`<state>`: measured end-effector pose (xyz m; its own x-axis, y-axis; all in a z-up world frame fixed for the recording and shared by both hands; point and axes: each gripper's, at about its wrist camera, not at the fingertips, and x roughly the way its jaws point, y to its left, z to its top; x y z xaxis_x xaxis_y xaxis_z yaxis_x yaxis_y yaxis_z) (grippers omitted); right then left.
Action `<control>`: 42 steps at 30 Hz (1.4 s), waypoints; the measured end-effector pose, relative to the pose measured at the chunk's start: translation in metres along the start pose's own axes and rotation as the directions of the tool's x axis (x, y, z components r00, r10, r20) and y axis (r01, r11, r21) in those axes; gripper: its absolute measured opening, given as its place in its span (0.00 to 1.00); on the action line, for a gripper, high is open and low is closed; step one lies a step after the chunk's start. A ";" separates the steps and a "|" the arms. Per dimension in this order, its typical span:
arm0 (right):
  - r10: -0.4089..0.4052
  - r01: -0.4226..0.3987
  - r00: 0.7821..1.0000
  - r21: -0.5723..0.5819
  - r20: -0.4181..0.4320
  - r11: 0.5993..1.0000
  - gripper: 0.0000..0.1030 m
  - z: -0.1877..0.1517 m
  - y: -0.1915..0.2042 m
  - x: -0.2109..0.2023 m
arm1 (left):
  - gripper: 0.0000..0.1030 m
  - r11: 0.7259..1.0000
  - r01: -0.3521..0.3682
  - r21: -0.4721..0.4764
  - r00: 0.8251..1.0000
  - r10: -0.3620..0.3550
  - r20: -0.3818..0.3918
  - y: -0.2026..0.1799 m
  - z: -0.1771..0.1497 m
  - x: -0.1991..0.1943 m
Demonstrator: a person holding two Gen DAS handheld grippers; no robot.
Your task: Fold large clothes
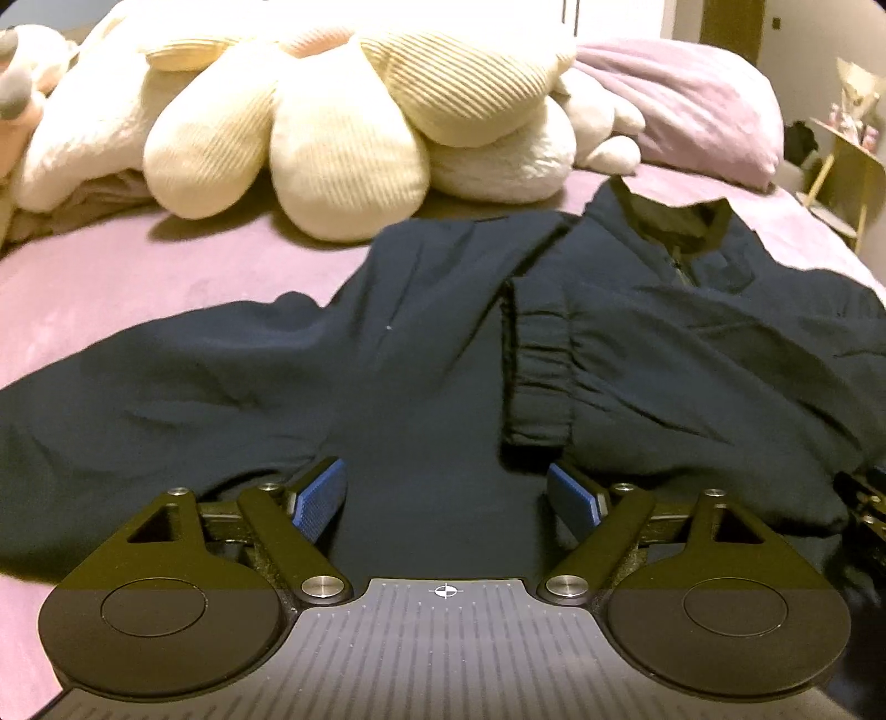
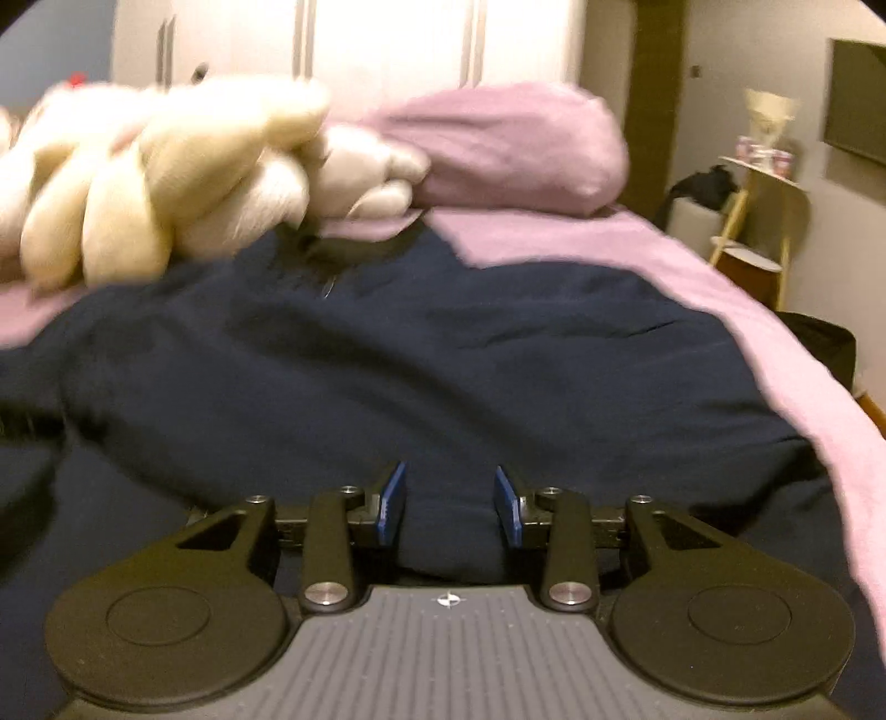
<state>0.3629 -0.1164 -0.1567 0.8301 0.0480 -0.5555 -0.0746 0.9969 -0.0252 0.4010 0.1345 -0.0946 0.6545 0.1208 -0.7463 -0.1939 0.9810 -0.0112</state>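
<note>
Lying on the pink bed (image 1: pixel 138 288), the navy jacket (image 1: pixel 421 354) has its collar (image 1: pixel 681 221) toward 1 o'clock and one cuff (image 1: pixel 540 376) folded across its middle. Left gripper (image 1: pixel 447 498) hovers wide open above it; right gripper (image 2: pixel 451 498) gapes narrower over fabric, gripping nothing. Cream plush (image 1: pixel 343 127) sits at 11 o'clock.

A bed (image 1: pixel 166 288) is covered with a pink-lilac sheet; a large cream flower-shaped plush cushion (image 1: pixel 343 127) is piled at its head, among other pale soft toys (image 1: pixel 66 127); a lilac pillow (image 1: pixel 692 105) is set to the right of them; a small wooden side table (image 2: pixel 758 221) is seen beside the bed, with small items on its top shelf; white wardrobe doors (image 2: pixel 387 44) are seen behind; a dark screen (image 2: pixel 858 94) is mounted on the right wall.
</note>
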 end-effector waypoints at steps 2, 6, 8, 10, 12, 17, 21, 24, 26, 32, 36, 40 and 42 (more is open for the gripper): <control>-0.031 0.031 0.999 -0.038 -0.006 0.999 0.34 -0.002 0.008 0.008 | 0.83 1.000 0.008 0.001 1.000 -0.008 -0.001 0.002 0.000 -0.001; -0.026 0.025 0.999 -0.034 -0.033 0.999 0.34 0.005 0.006 0.017 | 0.85 0.999 0.033 -0.007 0.999 -0.033 -0.010 0.005 -0.003 -0.010; -0.033 0.030 0.999 -0.069 -0.039 0.997 0.34 0.005 0.009 0.018 | 0.86 0.997 0.073 -0.037 0.997 -0.073 -0.004 0.014 -0.007 -0.022; -0.034 0.031 0.998 -0.074 -0.050 0.997 0.34 0.008 0.010 0.014 | 0.90 0.988 0.131 -0.088 0.991 -0.130 0.016 0.034 -0.014 -0.040; -0.011 0.011 0.998 -0.006 -0.066 1.000 0.34 0.011 0.003 0.001 | 0.92 0.973 0.175 -0.151 0.985 -0.172 0.035 0.064 -0.022 -0.060; 0.136 -0.136 0.991 0.156 0.010 0.978 0.34 -0.009 -0.014 -0.064 | 0.93 0.910 0.128 -0.394 0.991 -0.101 0.088 0.181 -0.055 -0.093; 0.222 -0.216 0.975 0.285 0.013 0.934 0.34 -0.040 -0.022 -0.101 | 0.77 0.746 0.032 -0.665 0.997 0.021 0.072 0.285 -0.084 -0.090; 0.261 -0.231 0.965 0.401 -0.022 0.887 0.34 -0.059 -0.027 -0.111 | 0.61 0.574 0.031 -0.818 0.997 0.044 0.069 0.349 -0.103 -0.078; 0.276 -0.228 0.960 0.452 -0.042 0.862 0.33 -0.068 -0.029 -0.113 | 0.48 0.470 0.039 -0.882 0.995 0.061 0.077 0.375 -0.113 -0.069; 0.274 -0.213 0.960 0.496 -0.053 0.842 0.32 -0.073 -0.029 -0.117 | 0.16 0.183 0.159 -0.970 0.986 0.016 0.165 0.416 -0.135 -0.041; 0.263 -0.203 0.963 0.492 -0.056 0.847 0.32 -0.073 -0.026 -0.117 | 0.08 0.234 0.161 -0.959 0.984 0.038 0.175 0.415 -0.128 -0.049; 0.263 -0.205 0.964 0.498 -0.048 0.843 0.32 -0.074 -0.030 -0.119 | 0.08 0.552 0.181 -0.814 0.963 0.067 0.260 0.371 -0.070 -0.087; 0.267 -0.212 0.963 0.501 -0.038 0.839 0.31 -0.075 -0.033 -0.120 | 0.08 0.658 0.265 -0.705 0.940 -0.013 0.342 0.327 -0.033 -0.106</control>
<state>0.2249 -0.1601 -0.1517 0.7583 0.3098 -0.5735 0.0379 0.8574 0.5133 0.2443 0.4377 -0.0415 0.8672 0.1525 -0.4740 -0.4689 0.5702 -0.6746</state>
